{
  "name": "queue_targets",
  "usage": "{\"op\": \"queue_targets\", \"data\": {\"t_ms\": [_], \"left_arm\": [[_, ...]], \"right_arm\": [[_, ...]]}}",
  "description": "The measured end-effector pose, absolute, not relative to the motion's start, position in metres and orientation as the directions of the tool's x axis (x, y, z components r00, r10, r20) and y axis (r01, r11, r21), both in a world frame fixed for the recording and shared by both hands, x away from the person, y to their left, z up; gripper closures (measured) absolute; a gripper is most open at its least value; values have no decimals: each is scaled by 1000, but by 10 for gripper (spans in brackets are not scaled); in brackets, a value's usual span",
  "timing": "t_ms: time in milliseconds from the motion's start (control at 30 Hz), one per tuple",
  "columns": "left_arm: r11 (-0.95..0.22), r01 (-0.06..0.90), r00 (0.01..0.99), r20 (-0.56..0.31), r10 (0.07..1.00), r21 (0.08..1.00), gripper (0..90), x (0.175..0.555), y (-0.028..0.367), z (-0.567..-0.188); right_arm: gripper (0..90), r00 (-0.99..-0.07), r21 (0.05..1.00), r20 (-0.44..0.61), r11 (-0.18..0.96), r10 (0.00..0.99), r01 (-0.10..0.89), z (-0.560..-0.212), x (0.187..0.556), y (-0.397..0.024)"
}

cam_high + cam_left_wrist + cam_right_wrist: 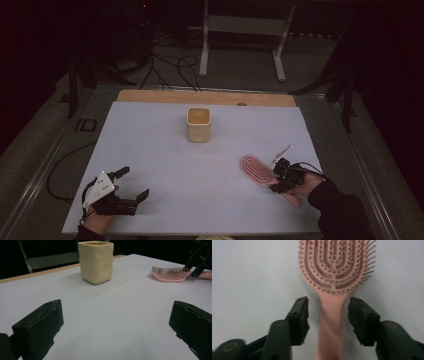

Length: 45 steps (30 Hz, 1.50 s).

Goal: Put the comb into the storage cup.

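- The right gripper straddles the handle of the pink hairbrush, one jaw on each side. A gap shows between each pad and the handle, so it is not yet clamped on anything.
- The brush lies flat on the white table with its bristles up. The handle runs back between the right gripper's jaws and the oval head sits just ahead of the jaw tips.
- The step in hand looks like taking hold of the brush by its handle. To do it well, I would keep the handle centred between the pads so both meet it together and it does not skid sideways.
- The pads should land on the straight part of the handle, behind the neck, not on the bristles.
- The jaw tips should stay low, close to the table, so they catch the thin handle at its sides rather than ride over it.
- The left gripper rests on the table with its jaws spread wide and nothing between them, well apart from the brush.
- The yellow cup stands upright, far ahead of both grippers.
- Count: one hairbrush, one cup, two grippers, one table.
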State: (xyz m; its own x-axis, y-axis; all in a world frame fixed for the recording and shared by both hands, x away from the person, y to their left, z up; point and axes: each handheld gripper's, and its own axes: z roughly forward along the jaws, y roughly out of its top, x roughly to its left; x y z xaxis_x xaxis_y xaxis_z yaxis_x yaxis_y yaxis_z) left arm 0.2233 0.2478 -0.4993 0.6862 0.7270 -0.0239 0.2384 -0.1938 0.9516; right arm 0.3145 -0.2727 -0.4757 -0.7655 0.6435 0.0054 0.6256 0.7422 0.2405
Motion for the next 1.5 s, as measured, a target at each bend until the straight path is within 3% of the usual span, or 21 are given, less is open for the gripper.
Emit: {"op": "queue_targets", "data": {"t_ms": [667, 1200, 1500], "left_arm": [[-190, 240, 687, -28, 727, 952, 1, 223, 248, -499], [-191, 244, 685, -30, 728, 951, 1, 223, 248, -500], [-192, 247, 685, -31, 728, 950, 1, 224, 248, -500]], "right_arm": [[661, -741, 168, -29, 734, 671, 658, -486, 318, -263], [686, -742, 140, -46, 740, 669, 658, -487, 319, -260], [698, -726, 182, -63, 723, 685, 666, -488, 313, -262]]}}
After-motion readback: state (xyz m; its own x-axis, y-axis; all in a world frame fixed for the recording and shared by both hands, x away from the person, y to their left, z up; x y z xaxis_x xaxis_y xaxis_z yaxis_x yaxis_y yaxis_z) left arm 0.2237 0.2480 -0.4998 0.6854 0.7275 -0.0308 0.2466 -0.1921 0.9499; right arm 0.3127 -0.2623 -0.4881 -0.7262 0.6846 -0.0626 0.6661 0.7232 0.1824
